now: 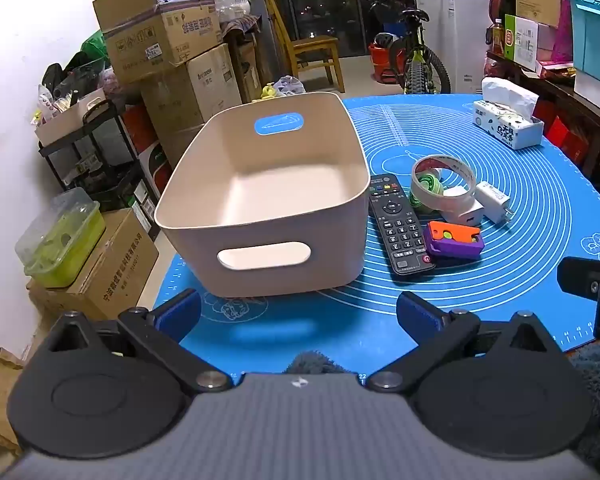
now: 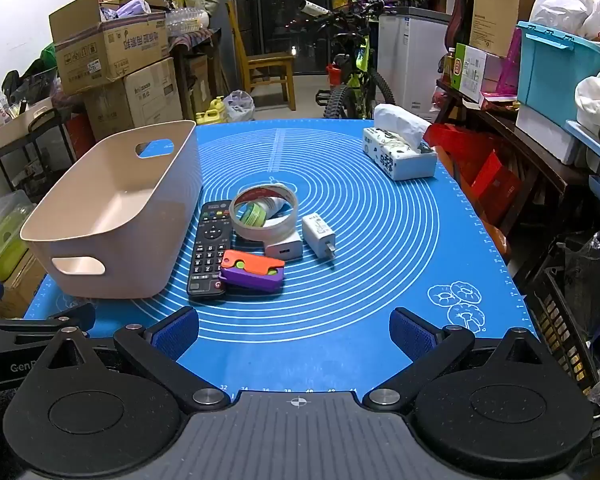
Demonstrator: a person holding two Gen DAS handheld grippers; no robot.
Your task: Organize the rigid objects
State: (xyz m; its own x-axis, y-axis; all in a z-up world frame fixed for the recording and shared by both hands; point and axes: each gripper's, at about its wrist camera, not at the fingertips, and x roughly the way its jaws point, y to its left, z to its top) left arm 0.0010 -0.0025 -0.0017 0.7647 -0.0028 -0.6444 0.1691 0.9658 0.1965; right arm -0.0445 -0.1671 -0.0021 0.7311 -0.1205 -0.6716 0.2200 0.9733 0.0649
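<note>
Bin (image 2: 112, 216) interior free, top open. Right of bin, touching: remote (image 2: 210, 248), then tape roll (image 2: 265, 216), chargers (image 2: 319, 236), orange-purple toy (image 2: 252, 270) crowded together. Mat (image 2: 300, 340) in front of bin bare; far right, tissue box (image 2: 400, 152).

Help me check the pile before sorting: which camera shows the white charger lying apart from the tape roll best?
The right wrist view: the charger lies nearer the middle with its prongs facing the camera, clear of the tape roll. In the left wrist view the charger sits off to the right, smaller and seen side-on.
</note>
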